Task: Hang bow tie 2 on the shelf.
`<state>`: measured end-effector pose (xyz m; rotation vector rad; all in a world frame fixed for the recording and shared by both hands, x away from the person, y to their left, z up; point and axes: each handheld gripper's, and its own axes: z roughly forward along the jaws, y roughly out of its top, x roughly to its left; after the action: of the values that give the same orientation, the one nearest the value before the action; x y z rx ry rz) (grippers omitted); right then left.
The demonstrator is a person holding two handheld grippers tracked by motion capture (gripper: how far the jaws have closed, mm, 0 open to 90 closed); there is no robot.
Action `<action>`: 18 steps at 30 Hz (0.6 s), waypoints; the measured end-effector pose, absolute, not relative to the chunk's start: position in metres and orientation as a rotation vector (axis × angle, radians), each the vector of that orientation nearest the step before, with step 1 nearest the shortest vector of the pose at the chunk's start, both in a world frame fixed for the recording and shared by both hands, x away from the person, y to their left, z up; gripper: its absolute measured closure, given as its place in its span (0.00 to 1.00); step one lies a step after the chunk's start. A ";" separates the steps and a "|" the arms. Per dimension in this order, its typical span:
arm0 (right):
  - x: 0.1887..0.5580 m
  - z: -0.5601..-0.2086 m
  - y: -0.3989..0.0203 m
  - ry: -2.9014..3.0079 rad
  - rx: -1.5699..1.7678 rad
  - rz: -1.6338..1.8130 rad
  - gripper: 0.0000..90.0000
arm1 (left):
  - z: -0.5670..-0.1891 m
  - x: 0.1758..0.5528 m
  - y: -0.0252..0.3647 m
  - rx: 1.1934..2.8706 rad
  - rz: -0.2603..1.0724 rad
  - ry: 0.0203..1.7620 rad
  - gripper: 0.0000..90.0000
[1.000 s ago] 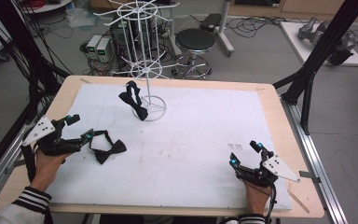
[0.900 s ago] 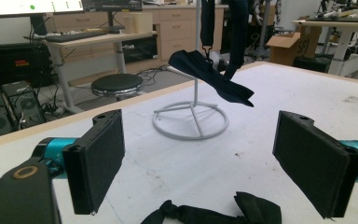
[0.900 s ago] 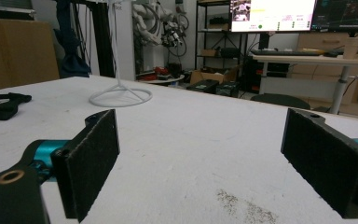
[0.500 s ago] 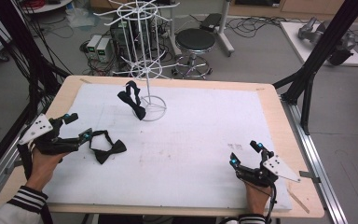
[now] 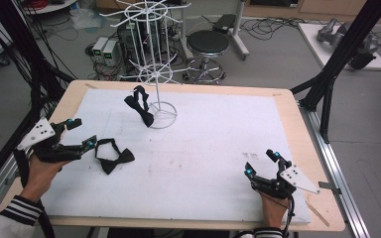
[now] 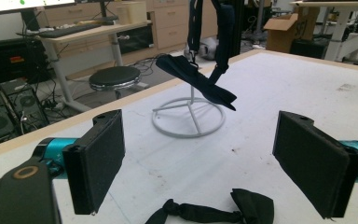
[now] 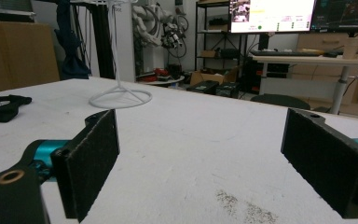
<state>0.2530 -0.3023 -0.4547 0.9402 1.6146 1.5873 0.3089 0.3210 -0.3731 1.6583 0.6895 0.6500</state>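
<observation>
A black bow tie (image 5: 113, 156) lies flat on the white table cover, left of centre. My left gripper (image 5: 83, 133) hovers just left of it, open and empty. In the left gripper view this bow tie (image 6: 214, 212) lies low between the wide-apart jaws. A second black bow tie (image 5: 140, 105) hangs from the white wire rack (image 5: 155, 74) at the back. It also shows hanging beyond the jaws (image 6: 196, 79). My right gripper (image 5: 261, 163) rests open near the front right with nothing between its pads (image 7: 326, 158).
The rack's ring base (image 5: 162, 115) stands on the cover behind the middle. The wooden table edge (image 5: 322, 163) runs along the right. A stool (image 5: 207, 44), cables and equipment sit on the floor beyond the table. A black frame post (image 5: 342, 54) rises at the right.
</observation>
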 end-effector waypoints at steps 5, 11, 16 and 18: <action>0.253 -0.455 -0.302 1.613 0.937 1.587 0.12 | -0.371 0.307 0.315 1.708 0.606 0.681 0.19; 0.253 -0.455 -0.302 1.611 0.937 1.594 0.12 | -0.366 0.311 0.307 1.793 0.526 0.660 0.19; 0.253 -0.455 -0.302 1.613 0.937 1.595 0.12 | -0.363 0.316 0.299 1.854 0.476 0.653 0.19; 0.253 -0.455 -0.303 1.608 0.930 1.596 0.12 | -0.363 0.318 0.295 1.892 0.467 0.656 0.19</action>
<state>0.2531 -0.3026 -0.4548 0.9297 1.6084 1.5960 0.3177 0.2954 -0.3634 1.8924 0.6565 0.4672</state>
